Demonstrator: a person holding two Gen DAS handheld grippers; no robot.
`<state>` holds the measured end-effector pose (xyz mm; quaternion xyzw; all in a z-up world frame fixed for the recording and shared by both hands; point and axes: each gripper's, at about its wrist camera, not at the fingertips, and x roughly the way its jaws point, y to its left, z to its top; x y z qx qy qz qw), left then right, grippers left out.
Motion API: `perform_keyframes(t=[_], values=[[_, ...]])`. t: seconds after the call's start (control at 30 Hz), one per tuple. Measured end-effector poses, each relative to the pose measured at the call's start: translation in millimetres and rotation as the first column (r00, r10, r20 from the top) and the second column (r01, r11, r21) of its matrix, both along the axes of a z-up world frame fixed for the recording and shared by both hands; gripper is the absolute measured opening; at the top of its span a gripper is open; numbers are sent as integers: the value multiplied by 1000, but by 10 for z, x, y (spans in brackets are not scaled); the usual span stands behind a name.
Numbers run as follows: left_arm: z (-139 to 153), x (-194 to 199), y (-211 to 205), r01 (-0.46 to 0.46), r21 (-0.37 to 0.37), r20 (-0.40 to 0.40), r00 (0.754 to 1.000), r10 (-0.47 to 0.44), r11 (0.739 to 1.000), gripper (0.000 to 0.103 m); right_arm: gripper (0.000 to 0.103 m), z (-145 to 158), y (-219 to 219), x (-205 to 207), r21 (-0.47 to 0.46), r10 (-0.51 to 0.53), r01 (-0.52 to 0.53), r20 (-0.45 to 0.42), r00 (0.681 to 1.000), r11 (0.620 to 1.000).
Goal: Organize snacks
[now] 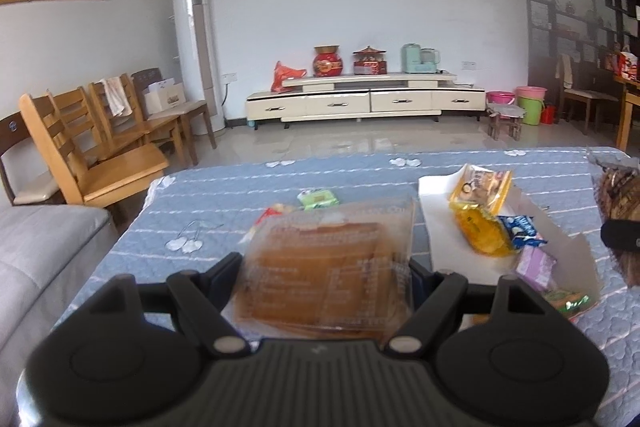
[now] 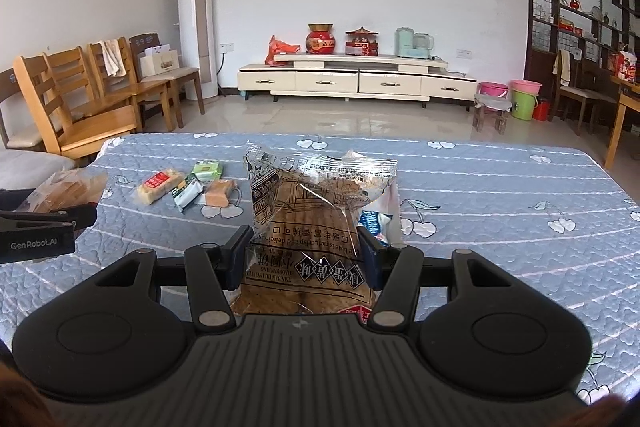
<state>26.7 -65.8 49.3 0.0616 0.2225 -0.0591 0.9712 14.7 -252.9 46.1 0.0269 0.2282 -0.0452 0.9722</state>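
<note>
Left gripper (image 1: 324,267) clamps flat cake pack (image 1: 328,267), lifted over table (image 1: 224,187). Right gripper (image 2: 304,247) squeezes biscuit bag (image 2: 316,211). White tray (image 1: 440,223) just right, already holding snacks. Best move: carry level, release low over tray.

Both grippers are matte black plastic: the right gripper (image 2: 304,255) has a ribbed base, round side discs and silver pivot screws. The left gripper (image 1: 324,275) is alike. White "GenRobot.AI" lettering marks its side at nine o'clock in the right view.

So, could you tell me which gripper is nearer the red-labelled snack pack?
Left. The left gripper hangs just short of the red-labelled snack pack; the right gripper sits farther off to its right.
</note>
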Motion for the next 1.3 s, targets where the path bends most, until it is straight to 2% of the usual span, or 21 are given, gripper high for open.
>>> perform_keyframes(t=[0.67, 1.3], values=[[133, 182, -501, 132, 2, 29, 991, -132, 991, 80, 68, -56, 107, 80, 11, -59, 59, 7, 998, 998], [248, 556, -966, 217, -5, 68, 974, -216, 976, 80, 68, 66, -34, 328, -10, -99, 99, 30, 995, 995]])
